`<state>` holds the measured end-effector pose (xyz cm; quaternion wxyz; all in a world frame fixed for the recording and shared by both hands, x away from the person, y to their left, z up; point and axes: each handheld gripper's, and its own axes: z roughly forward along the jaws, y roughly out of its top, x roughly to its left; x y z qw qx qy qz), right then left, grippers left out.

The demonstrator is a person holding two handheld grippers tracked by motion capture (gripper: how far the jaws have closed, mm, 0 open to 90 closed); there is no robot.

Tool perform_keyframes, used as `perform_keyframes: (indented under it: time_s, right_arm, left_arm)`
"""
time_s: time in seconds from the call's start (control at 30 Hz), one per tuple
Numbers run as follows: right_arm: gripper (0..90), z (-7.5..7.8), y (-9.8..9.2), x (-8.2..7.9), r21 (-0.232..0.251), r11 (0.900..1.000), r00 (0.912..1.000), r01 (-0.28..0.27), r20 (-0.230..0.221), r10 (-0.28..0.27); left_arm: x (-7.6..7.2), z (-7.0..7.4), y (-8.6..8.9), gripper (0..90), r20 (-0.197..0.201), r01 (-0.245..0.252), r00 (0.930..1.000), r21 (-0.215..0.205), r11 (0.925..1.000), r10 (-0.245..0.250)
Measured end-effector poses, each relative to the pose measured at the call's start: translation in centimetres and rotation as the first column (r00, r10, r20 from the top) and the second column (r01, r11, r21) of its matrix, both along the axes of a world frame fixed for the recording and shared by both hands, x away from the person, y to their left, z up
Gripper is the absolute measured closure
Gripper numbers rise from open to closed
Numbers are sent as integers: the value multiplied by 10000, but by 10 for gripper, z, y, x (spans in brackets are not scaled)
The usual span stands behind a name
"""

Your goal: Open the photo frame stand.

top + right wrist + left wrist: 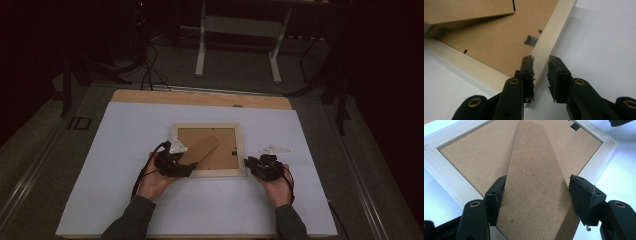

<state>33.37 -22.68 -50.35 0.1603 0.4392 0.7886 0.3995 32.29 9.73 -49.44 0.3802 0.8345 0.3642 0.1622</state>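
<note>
A pale wooden picture frame (205,125) lies face down on the white sheet, its brown backing board (225,140) facing up. The cardboard stand (202,147) slants from the board's middle toward the lower left corner. My left gripper (189,167) is at that corner. In the left gripper view its jaws (536,192) press on both long edges of the stand (534,170), above the backing (474,157). My right gripper (248,162) is at the lower right corner. In the right gripper view its jaws (540,68) clamp the frame's side rail (559,22) near the corner.
A white sheet (125,200) covers the wooden table (150,96), with bare room around the frame. A small metal hanger clip (530,40) sits on the backing near the right rail. On the dark floor beyond the table are a white table's legs (200,55) and cables (150,70).
</note>
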Motion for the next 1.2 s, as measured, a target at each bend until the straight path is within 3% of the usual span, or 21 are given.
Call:
perform_keyframes:
  time_s: [0.6,0.9,0.97,1.2]
  right_arm:
    - [688,25,4,18,-92,9998,9997,160,202,-158]
    - [663,34,7,28,-105,9998,9996,192,225,-190]
    - [648,39,7,32,-66,9998,9996,185,225,-183]
    - [612,47,9,40,-66,10000,9997,6,252,-4]
  left_arm:
    - [-12,1,-3,362,831,-11,9965,228,9997,-7]
    - [-14,1,-4,361,1046,42,9945,318,9995,-75]
    - [-18,2,-6,361,1347,61,9908,429,9991,-118]
    - [-21,3,-7,361,1628,82,9865,568,9984,-174]
